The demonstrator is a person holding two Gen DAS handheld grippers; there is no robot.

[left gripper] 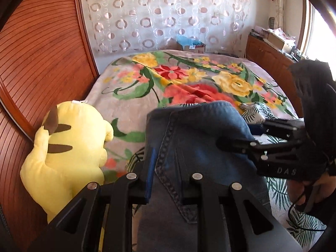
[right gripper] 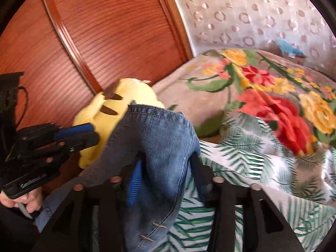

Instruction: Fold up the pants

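Left gripper (left gripper: pixel 166 176): fingers narrow, clamped on the jeans' seamed edge.
Right gripper (right gripper: pixel 166 178): fingers apart, denim draped between them; pad contact unclear through blur.
Jeans (left gripper: pixel 195 138): lifted at the near edge of the bed (left gripper: pixel 130 96), bunched over both grippers.
Plush (left gripper: pixel 69 147): yellow, left of the jeans, against the wooden headboard (left gripper: pixel 42 63).
Blanket (right gripper: pixel 262 96): floral, far right.
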